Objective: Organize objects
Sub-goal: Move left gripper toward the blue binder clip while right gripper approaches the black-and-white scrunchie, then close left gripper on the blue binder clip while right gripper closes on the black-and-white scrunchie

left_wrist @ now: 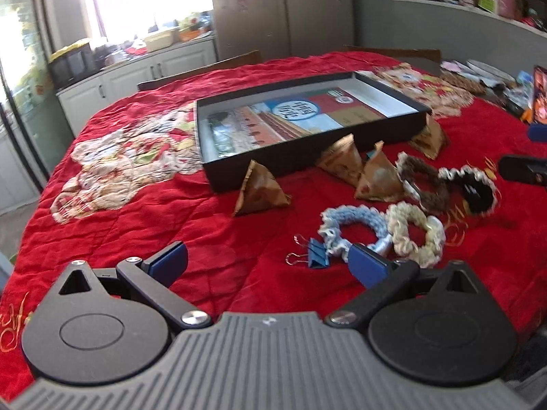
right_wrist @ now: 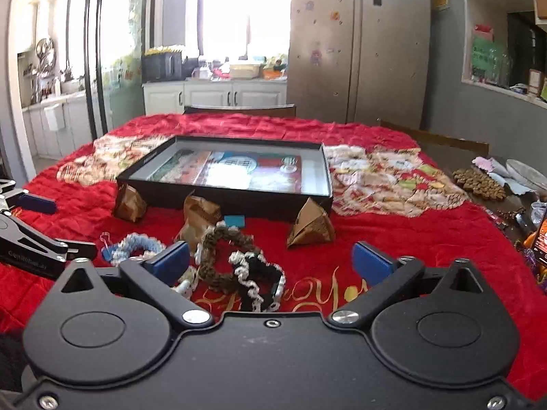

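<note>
Both claws open, nothing held. Right gripper (right_wrist: 270, 263) hangs just over the black-and-white scrunchie (right_wrist: 261, 282), which lies between its fingers, slightly left of centre. Left gripper (left_wrist: 270, 263) is nearer the blue scrunchie (left_wrist: 352, 234), by its right finger. Box (right_wrist: 222, 201) sits beyond, empty of scrunchies.

Both claws hang angled down over the red-covered tabletop (left_wrist: 136, 205), the left claw (left_wrist: 270, 259) spread wide with nothing between its blue pads, the right claw (right_wrist: 270, 263) likewise parted, seemingly clear of anything below.
</note>
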Demonstrator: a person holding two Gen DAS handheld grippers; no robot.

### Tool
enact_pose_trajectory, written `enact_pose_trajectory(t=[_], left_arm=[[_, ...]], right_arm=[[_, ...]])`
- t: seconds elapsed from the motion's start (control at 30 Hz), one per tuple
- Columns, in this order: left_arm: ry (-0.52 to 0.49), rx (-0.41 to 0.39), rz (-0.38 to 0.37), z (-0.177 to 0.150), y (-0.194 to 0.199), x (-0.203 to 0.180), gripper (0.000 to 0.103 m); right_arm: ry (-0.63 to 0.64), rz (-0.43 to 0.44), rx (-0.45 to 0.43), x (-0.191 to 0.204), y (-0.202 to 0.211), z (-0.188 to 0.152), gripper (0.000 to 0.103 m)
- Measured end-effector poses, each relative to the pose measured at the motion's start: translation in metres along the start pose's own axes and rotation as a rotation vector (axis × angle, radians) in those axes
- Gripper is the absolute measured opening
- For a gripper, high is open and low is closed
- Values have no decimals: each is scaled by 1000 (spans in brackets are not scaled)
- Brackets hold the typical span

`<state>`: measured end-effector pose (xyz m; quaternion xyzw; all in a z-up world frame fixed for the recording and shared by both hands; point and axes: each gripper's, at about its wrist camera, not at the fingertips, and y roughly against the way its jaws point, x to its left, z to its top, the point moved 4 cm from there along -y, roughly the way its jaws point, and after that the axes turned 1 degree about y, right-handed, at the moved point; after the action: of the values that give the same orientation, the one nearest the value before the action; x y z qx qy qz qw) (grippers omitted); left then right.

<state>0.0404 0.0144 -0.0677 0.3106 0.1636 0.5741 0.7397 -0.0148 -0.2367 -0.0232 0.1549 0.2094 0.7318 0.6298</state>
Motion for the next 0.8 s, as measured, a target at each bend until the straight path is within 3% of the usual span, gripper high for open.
enact_pose_trajectory(t=[0.17, 0.33, 0.5, 0.77, 0.8], left_arm=[[-62, 4, -4, -6, -12, -7, 94], [-48, 35, -38, -12, -28, -6, 86], [-59, 15, -58, -10, -32, -9, 77], [-41, 2, -112, -6, -40, -12, 62], [-38, -1, -116, -6, -40, -11, 55]], right_arm=[[2, 60, 72, 4, -14, -8, 69], [41, 84, 93, 11, -22, -15, 50], [52, 102, 113, 14, -31, -19, 30], [46, 105, 140, 12, -39, -24, 21], [42, 106, 142, 12, -39, -24, 19]])
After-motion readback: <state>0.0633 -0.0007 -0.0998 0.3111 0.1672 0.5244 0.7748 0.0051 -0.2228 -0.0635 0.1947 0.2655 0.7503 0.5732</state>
